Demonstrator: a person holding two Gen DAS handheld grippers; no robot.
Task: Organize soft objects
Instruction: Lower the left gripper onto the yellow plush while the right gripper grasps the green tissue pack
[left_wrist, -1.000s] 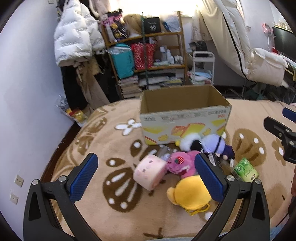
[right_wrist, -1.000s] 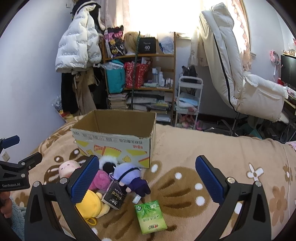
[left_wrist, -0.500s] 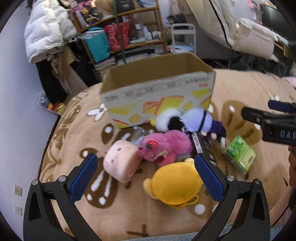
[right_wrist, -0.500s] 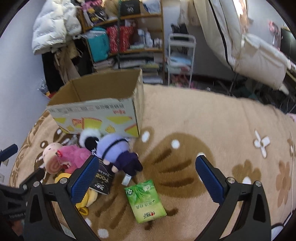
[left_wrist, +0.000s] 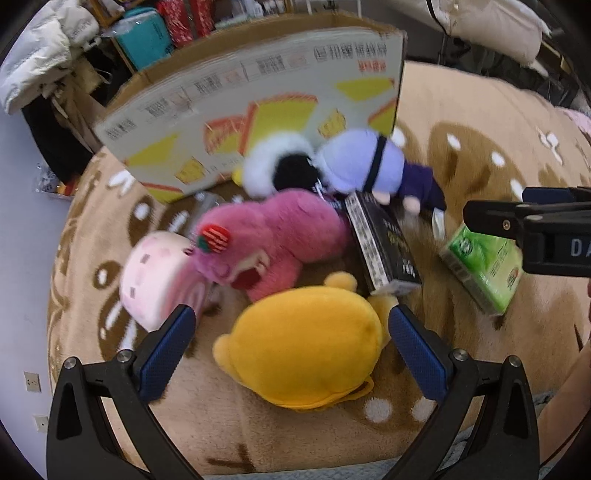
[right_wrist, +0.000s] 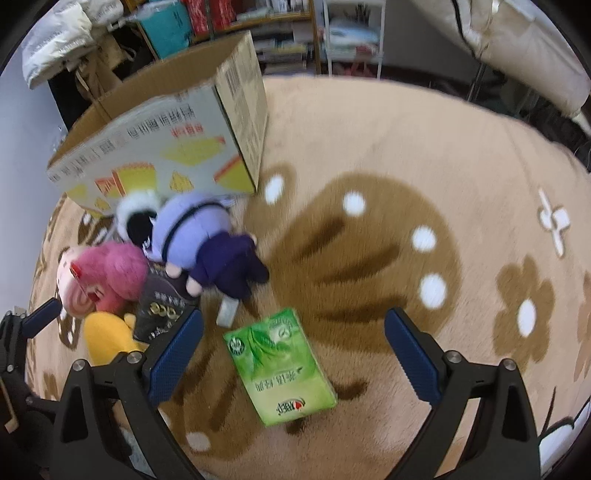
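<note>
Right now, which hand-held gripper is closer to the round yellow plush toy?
Left. The left hand-held gripper straddles the round yellow plush toy, open; the right hand-held gripper sits over the green tissue pack.

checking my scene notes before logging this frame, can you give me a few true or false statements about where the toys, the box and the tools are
1. Both tools are open and hold nothing. True: the left tool frames the yellow plush without touching it, and the right tool frames the green tissue pack.
2. The pink plush is inside the cardboard box. False: it lies on the blanket in front of the box.
3. The black box lies between the pink plush and the green tissue pack. True.
4. The purple doll is lying on top of the green tissue pack. False: they are apart, the doll nearer the cardboard box.
</note>
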